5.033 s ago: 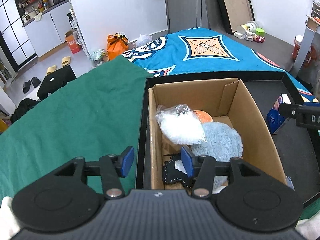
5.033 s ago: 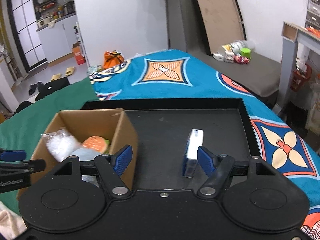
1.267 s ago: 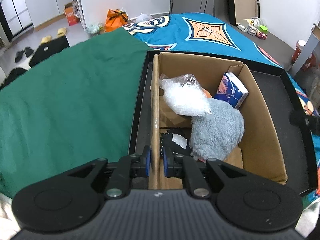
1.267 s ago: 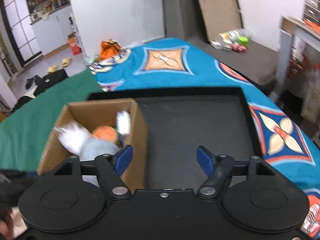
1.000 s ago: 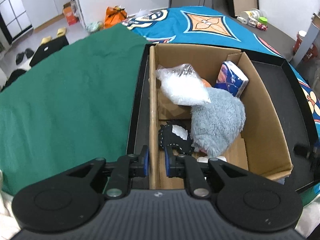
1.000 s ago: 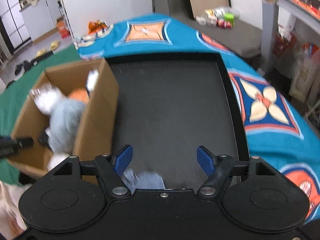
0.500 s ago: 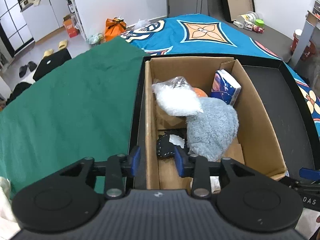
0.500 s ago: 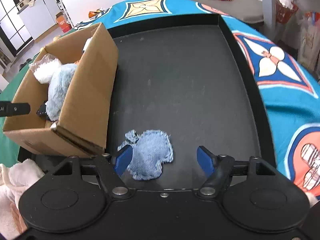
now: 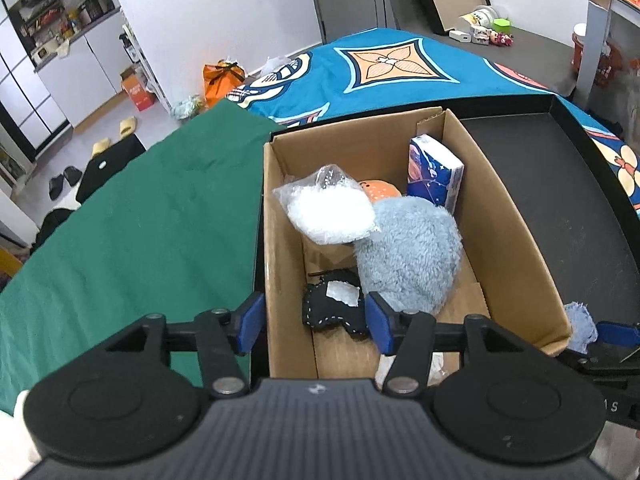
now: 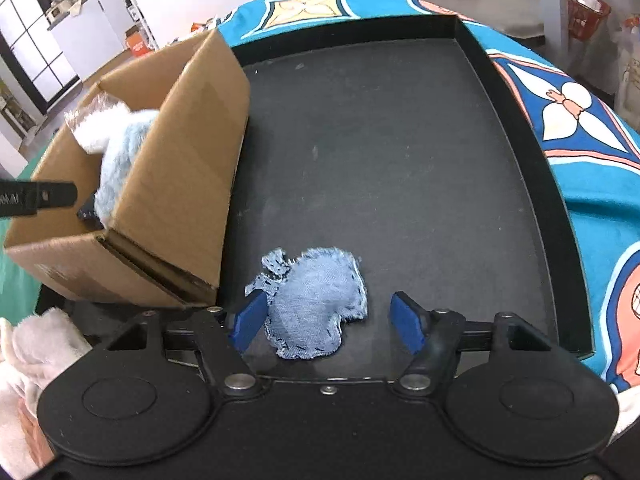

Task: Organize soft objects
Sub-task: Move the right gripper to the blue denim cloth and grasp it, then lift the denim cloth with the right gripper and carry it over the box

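A cardboard box [image 9: 516,248] stands on a black tray [image 10: 400,160]. It holds a grey-blue plush [image 9: 408,252], a clear bag of white stuffing [image 9: 328,212], a blue tissue pack [image 9: 436,176], an orange toy [image 9: 380,190] and a black felt piece [image 9: 332,308]. My left gripper [image 9: 314,322] is open, its fingers either side of the box's left wall. A small blue denim piece [image 10: 316,304] lies on the tray by the box [image 10: 172,200]. My right gripper [image 10: 328,320] is open just over the denim piece, its fingers either side of it.
A green cloth [image 9: 140,240] covers the surface left of the tray. A blue patterned cloth [image 10: 592,140] lies to the right and behind. A pale fluffy fabric [image 10: 28,352] shows at the bottom left of the right wrist view.
My left gripper has opened off the box's left wall. My right gripper has come down and closer to the denim piece at the tray's near edge.
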